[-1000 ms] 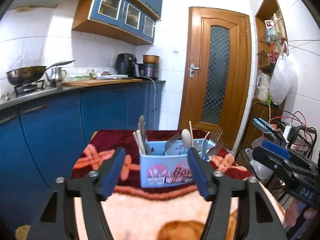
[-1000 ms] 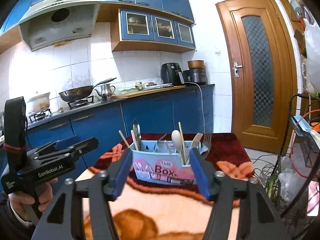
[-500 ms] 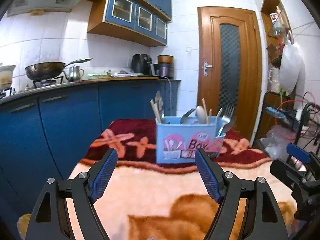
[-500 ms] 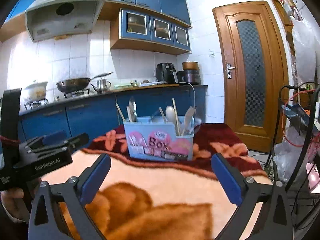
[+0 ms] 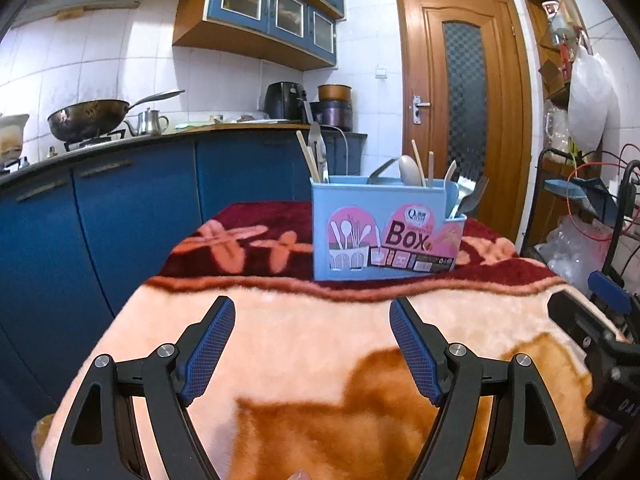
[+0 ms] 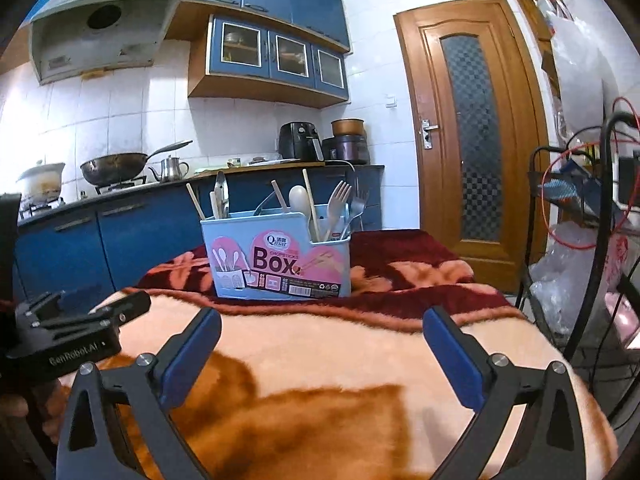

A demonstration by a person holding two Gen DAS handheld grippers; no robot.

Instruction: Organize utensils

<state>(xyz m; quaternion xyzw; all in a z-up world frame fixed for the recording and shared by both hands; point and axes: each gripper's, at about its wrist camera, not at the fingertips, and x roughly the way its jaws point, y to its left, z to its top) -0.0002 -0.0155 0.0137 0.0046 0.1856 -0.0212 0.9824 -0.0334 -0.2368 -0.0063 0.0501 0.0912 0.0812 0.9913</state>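
Note:
A light blue utensil box (image 5: 384, 232) (image 6: 280, 256) with a pink "Box" label stands on the dark red far part of a blanket-covered table (image 5: 304, 332) (image 6: 320, 356). Chopsticks, tongs, a spoon and forks stick up out of it. My left gripper (image 5: 312, 344) hangs low over the peach part of the blanket, well short of the box, open with nothing between its blue pads. My right gripper (image 6: 322, 356) is beside it, open very wide and empty. The left gripper's body (image 6: 68, 332) shows at the left of the right wrist view.
Blue kitchen cabinets (image 5: 120, 216) run along the left, with a wok (image 5: 88, 118), kettle and appliances on the counter. A wooden door (image 5: 464, 112) stands behind the table. A wire rack with cables and bags (image 6: 588, 240) crowds the right side.
Both grippers have sunk toward the blanket and tilted up to a more level view. Both jaws have spread wider, the right one most. The box has not moved.

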